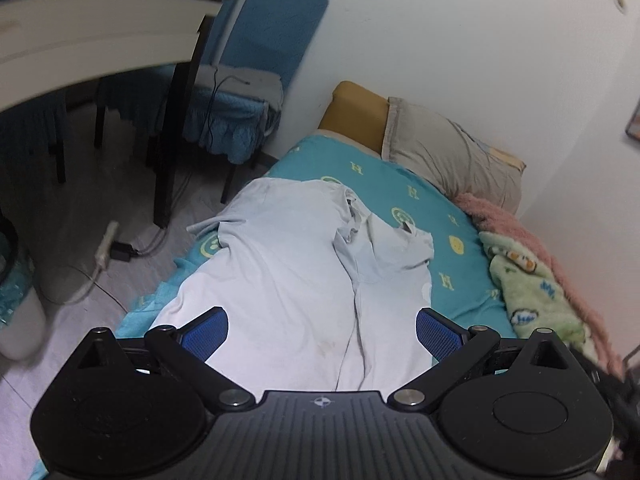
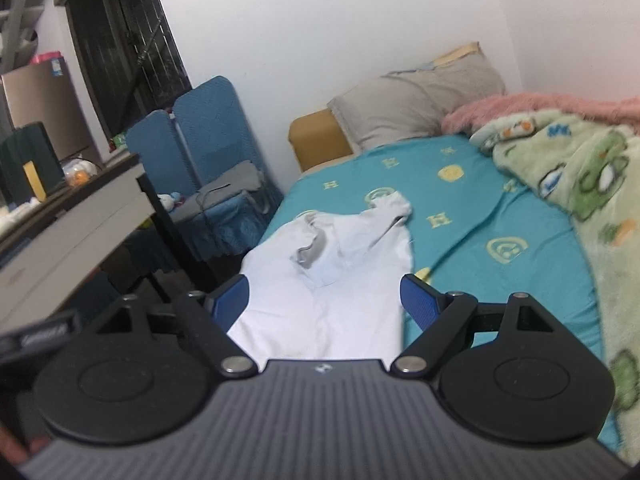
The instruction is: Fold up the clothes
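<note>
A pale white shirt [image 1: 288, 272] lies spread lengthwise on the teal bed sheet [image 1: 404, 192], its collar end crumpled and one sleeve folded over toward the pillow. My left gripper [image 1: 322, 330] hovers open above the shirt's near hem, blue pads wide apart with nothing between them. In the right wrist view the same shirt [image 2: 328, 304] runs away from me, collar [image 2: 312, 250] bunched in the middle. My right gripper [image 2: 324, 300] is also open over the shirt's near part, holding nothing.
A grey pillow [image 1: 452, 152] and a tan headboard cushion [image 1: 354, 114] sit at the bed's far end. Green and pink blankets [image 1: 532, 284] are heaped along the right side. A desk [image 1: 100, 32], blue-covered chairs [image 1: 256, 64] and floor cables [image 1: 108, 248] stand to the left.
</note>
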